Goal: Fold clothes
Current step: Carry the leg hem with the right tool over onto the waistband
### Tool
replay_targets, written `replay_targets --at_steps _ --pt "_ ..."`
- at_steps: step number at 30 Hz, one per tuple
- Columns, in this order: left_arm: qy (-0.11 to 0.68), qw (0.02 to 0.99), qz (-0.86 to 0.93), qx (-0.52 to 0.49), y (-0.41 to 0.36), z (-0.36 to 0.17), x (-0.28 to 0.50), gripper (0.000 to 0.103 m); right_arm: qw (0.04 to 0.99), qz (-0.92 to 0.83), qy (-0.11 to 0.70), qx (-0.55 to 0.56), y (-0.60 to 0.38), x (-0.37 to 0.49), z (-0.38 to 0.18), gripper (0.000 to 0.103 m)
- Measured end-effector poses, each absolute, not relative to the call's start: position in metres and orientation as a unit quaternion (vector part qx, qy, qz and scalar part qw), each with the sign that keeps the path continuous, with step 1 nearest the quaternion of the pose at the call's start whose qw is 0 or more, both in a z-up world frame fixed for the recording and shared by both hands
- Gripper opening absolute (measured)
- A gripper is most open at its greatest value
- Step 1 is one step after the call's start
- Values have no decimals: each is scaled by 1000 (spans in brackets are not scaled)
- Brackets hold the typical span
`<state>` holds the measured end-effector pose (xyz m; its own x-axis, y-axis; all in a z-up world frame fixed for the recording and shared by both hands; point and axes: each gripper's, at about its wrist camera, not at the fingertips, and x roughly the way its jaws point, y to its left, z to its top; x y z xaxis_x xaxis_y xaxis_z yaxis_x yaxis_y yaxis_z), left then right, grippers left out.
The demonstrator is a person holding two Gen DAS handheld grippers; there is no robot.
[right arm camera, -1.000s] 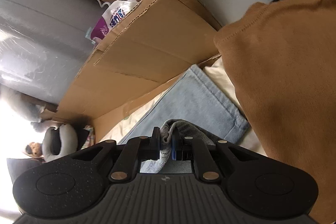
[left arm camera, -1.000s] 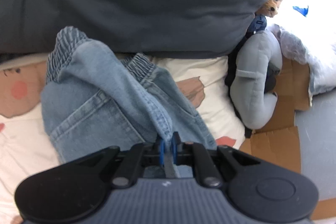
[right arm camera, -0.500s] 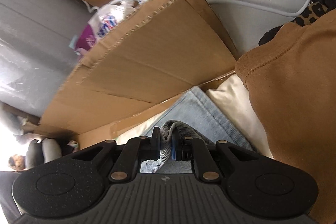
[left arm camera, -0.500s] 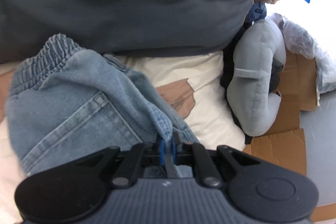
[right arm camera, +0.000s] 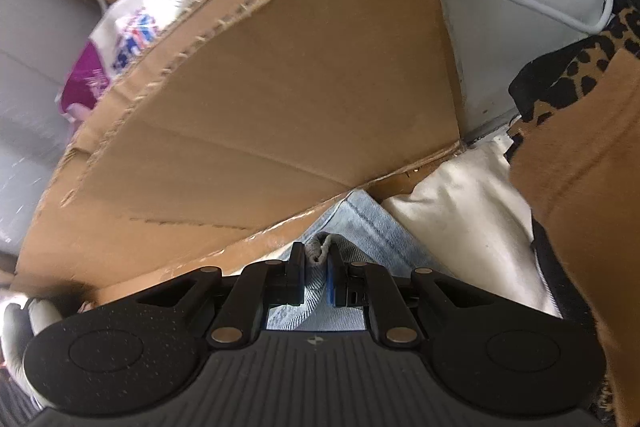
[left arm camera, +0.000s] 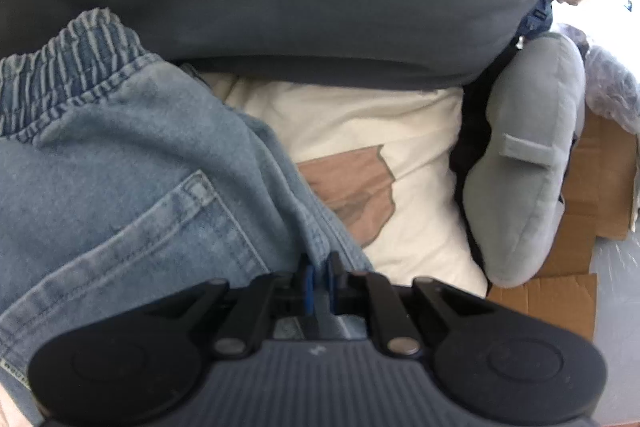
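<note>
Both my left fingers [left arm camera: 318, 273] and right fingers [right arm camera: 316, 263] pinch the jeans [left arm camera: 120, 187] over the cream bedsheet [left arm camera: 360, 115]; a neck pillow [left arm camera: 524, 155] and a cardboard flap [right arm camera: 280, 87] crowd close.

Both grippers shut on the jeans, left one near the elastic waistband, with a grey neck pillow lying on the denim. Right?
One slip: the neck pillow lies apart from the jeans, on the cream sheet's far edge, per the left wrist view. Left gripper and right gripper do clamp denim.

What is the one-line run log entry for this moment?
left gripper: shut on jeans | right gripper: shut on jeans | phase: folding
</note>
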<state>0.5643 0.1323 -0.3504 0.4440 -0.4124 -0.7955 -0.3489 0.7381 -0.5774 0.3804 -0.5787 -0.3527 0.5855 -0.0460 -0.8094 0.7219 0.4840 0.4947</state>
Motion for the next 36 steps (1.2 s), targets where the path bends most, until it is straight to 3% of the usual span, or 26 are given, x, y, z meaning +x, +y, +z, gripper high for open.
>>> replay_targets --at_steps 9,20,36 --pt "534 767 -22 -355 125 -351 574 7 753 -286 385 451 -580 404 -380 9" --pt "530 769 -41 -355 112 -333 580 6 748 -287 379 462 -586 399 -376 9" --pt "533 772 -7 -347 98 -363 598 6 728 -312 355 497 -595 420 -408 9"
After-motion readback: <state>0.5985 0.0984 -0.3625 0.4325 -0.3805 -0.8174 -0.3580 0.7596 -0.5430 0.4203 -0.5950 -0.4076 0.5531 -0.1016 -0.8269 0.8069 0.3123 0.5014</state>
